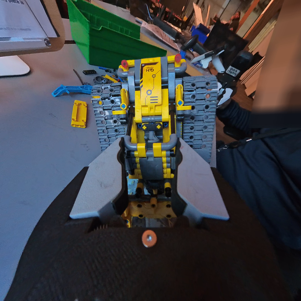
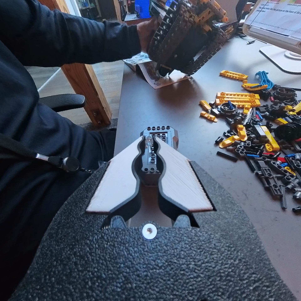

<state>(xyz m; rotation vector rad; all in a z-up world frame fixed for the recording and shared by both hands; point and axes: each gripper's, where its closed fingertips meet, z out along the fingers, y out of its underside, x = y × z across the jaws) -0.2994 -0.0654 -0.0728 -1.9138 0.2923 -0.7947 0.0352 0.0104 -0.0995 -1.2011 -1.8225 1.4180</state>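
My left gripper [image 1: 150, 141] is shut on the rear of a yellow and grey tracked brick vehicle [image 1: 151, 91], held up over the grey table [image 1: 40, 146]. The same model shows dark at the top of the right wrist view [image 2: 184, 40], tilted above an open booklet [image 2: 162, 76]. My right gripper [image 2: 149, 138] is shut on a small clear round piece [image 2: 149, 141] at its tips. A black studded piece [image 2: 158, 135] lies along the gap just below; I cannot tell whether it rests on the table. The right gripper also shows in the left wrist view [image 1: 226, 91], beside the model's right track.
A green bin [image 1: 114, 40] stands behind the model. A yellow panel [image 1: 79, 114] and a blue tool [image 1: 71, 90] lie left of it. A heap of loose parts [image 2: 260, 130] covers the table's right side. A monitor stand [image 1: 13, 65], a wooden post [image 2: 91, 94] and a chair armrest [image 2: 65, 101] are nearby. There is about 35 cm between the tips of the two grippers. The yellow panel [image 1: 79, 114] is about 15 cm from my left fingertips and 40 cm from my right.
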